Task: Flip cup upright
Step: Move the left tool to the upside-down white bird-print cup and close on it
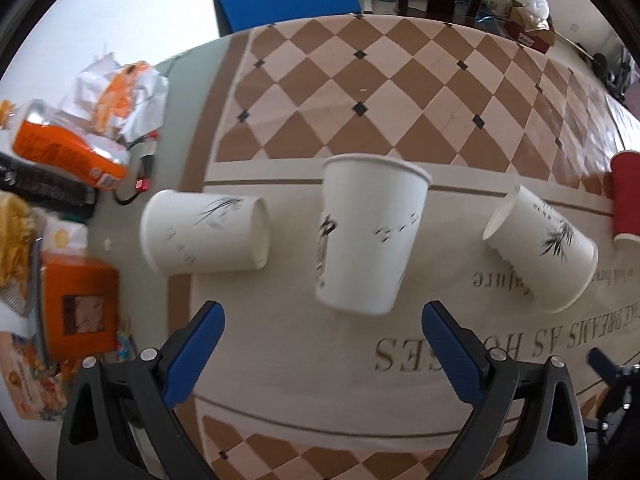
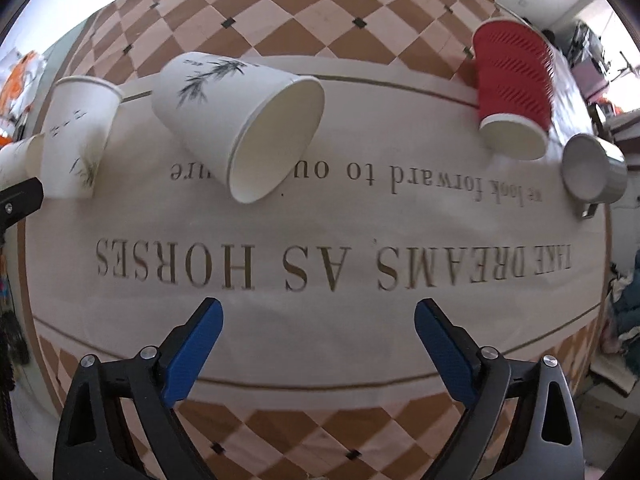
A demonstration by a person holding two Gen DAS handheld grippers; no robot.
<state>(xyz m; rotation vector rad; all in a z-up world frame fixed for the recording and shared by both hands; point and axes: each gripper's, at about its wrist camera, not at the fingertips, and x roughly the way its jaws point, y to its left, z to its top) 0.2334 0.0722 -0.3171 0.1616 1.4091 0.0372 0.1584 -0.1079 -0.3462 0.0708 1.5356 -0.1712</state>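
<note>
Fingers [image 1: 448,344] apart (both grippers), upright cup [image 1: 370,236] ahead

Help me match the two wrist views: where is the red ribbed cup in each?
Left wrist: red ribbed cup at the far right edge, partly cut off.
Right wrist: upper right, lying on its side, mouth toward the camera.
Shared landmark: the tipped white cup with bamboo print beside it.
</note>
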